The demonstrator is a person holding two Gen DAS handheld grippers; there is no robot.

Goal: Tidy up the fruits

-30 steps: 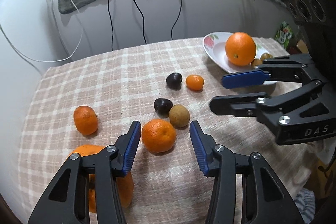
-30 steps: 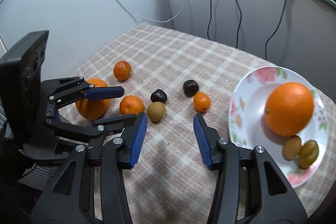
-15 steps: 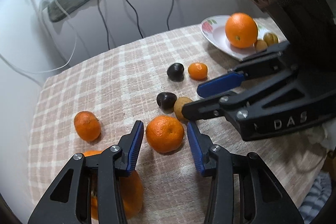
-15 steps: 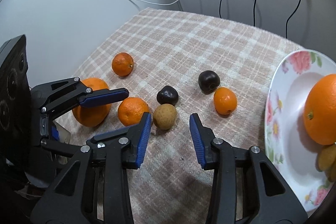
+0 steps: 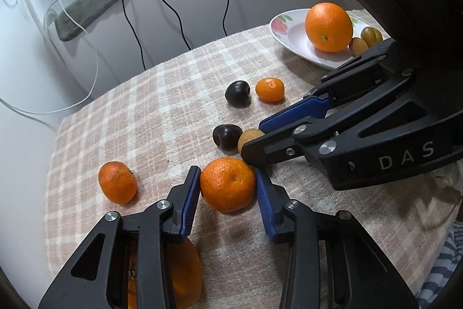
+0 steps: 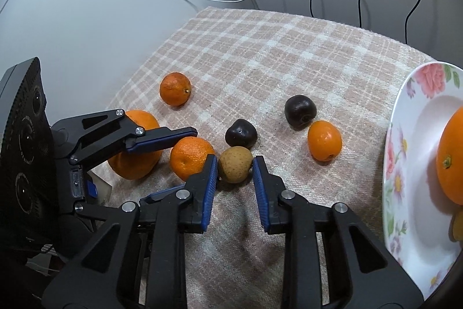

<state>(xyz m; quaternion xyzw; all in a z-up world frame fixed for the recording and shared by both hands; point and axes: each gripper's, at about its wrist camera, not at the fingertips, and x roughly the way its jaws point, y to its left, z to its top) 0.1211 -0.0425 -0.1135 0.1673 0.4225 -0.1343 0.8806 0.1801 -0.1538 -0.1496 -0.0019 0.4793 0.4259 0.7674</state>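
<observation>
Biggest risk: both tongs work the same tight cluster on the checked table (image 6: pixel 303 54). Left tongs (image 5: pixel 228 193) have just been closing around the mandarin (image 5: pixel 228 184); both blue pads (image 5: pixel 191 201) sit against its sides, so it reads as gripped, still resting on the cloth. Right tongs (image 6: pixel 235 178) have just been closing on the small brown fruit (image 6: pixel 235 164), pads at its flanks, gripped low near the tips. In the left wrist view the right tongs' lower finger nearly touches the mandarin; if both lift at once the fingers could clash and knock a fruit loose.

Next risk: the brown fruit is small, round and held only at the fingertips. It could squirt out forward toward the dark plum (image 6: pixel 241 133) just behind it, and roll it.

Then: the mandarin is soft; too hard a squeeze may dent it, too light and it slips on the carry to the flowered plate (image 6: pixel 411 141), well apart to the right.

Lesser: the plate already carries a large orange (image 5: pixel 329 27) and two olive-green fruits (image 5: pixel 366 39), so landing room is tight on that side; a dropped fruit may bump them.

Loose on the table: a big orange (image 6: pixel 136 152) behind the left tongs, a smaller mandarin (image 6: pixel 175 89), a second plum (image 6: pixel 300 112), a kumquat (image 6: pixel 324 140).

Writing: "DAS" (image 5: pixel 406 155) in pale letters on the right tongs' body. Nothing else legible.
</observation>
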